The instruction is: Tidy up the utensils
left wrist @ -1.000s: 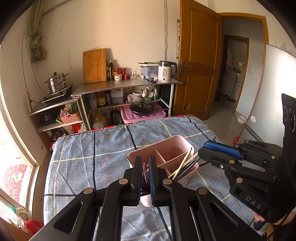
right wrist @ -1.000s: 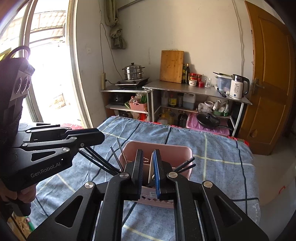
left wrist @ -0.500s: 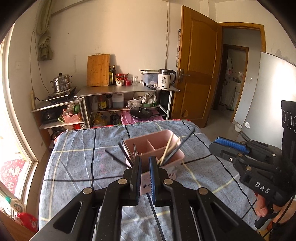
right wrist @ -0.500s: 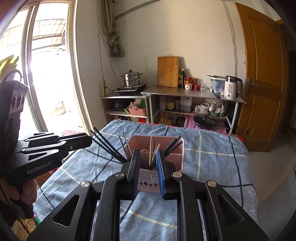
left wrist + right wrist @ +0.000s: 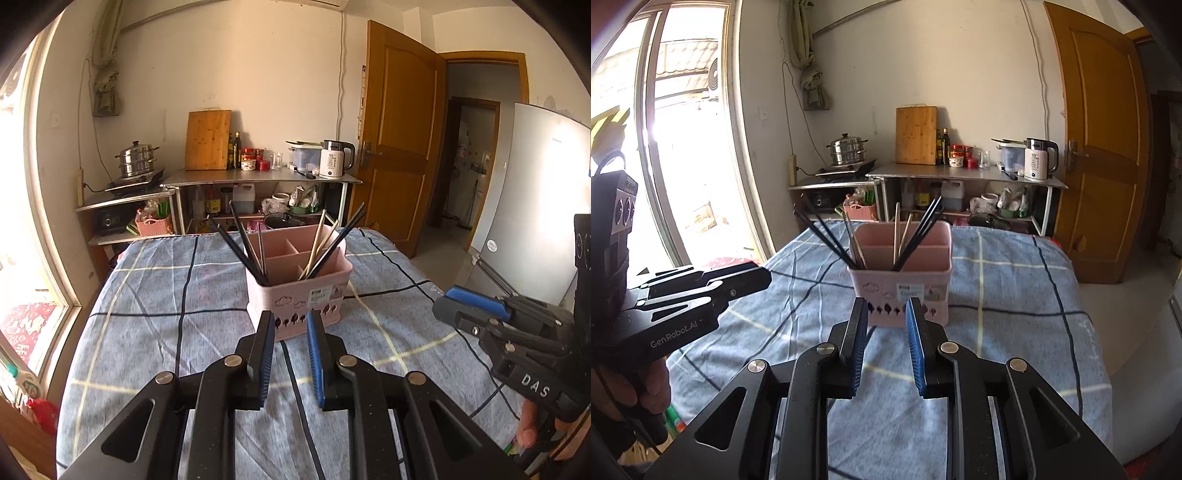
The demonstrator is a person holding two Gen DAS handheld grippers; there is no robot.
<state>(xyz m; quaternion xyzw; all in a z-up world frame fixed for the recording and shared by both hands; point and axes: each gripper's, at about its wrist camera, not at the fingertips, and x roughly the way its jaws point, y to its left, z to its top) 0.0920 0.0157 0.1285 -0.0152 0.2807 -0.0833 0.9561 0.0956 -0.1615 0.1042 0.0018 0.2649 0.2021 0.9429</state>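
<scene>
Where the blue checked cloth [image 5: 147, 295] drapes the counter, its near edge is cut off by both sets of jaws, so what lies below them cannot be told. On the pink utensil holder [image 5: 299, 291], set mid-counter ahead of both grippers, a white label is seen but its print is too small to read. "DAS" is read on the right gripper [image 5: 448, 304]; "GenRobot.AI" is read on the left gripper [image 5: 764, 275]. Dark chopsticks [image 5: 240, 243] are held in the holder's left compartment, pale and dark ones [image 5: 321, 240] in the right. Both sets of jaws have just been opening; a narrow gap is shown, with nothing gripped between them.
</scene>
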